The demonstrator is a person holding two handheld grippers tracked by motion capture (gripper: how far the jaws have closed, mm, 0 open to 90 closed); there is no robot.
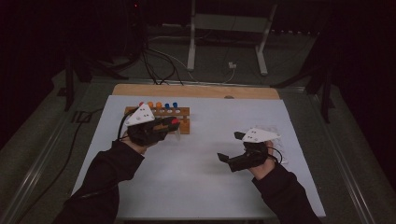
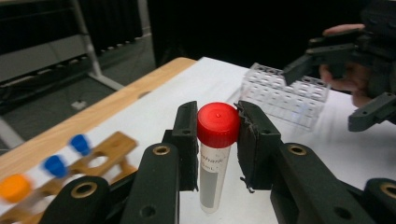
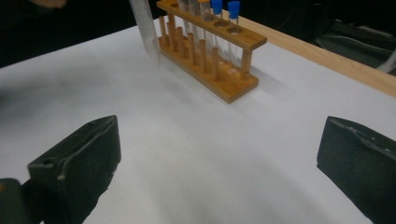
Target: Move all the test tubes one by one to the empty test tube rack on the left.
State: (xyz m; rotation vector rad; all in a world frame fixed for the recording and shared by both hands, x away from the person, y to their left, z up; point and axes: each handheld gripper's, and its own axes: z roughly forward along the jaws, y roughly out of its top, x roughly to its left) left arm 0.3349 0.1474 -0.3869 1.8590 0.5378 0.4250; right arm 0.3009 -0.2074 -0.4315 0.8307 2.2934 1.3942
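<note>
A clear tube with a red cap (image 2: 217, 125) stands upright between the jaws of my left gripper (image 2: 217, 140), which is shut on it just below the cap. In the high view that gripper (image 1: 173, 125) holds the tube in front of the wooden rack (image 1: 184, 112), a little above the white sheet. The rack (image 3: 219, 81) carries several tubes with orange and blue caps (image 3: 233, 9). My right gripper (image 1: 231, 146) is at the right side of the table with its jaws wide open and nothing between them (image 3: 219, 149).
A clear plastic grid rack (image 2: 285, 95) lies on the white sheet behind the right hand (image 1: 273, 130). A wooden strip (image 1: 196, 90) runs along the table's far edge. Cables and a metal stand are on the floor beyond.
</note>
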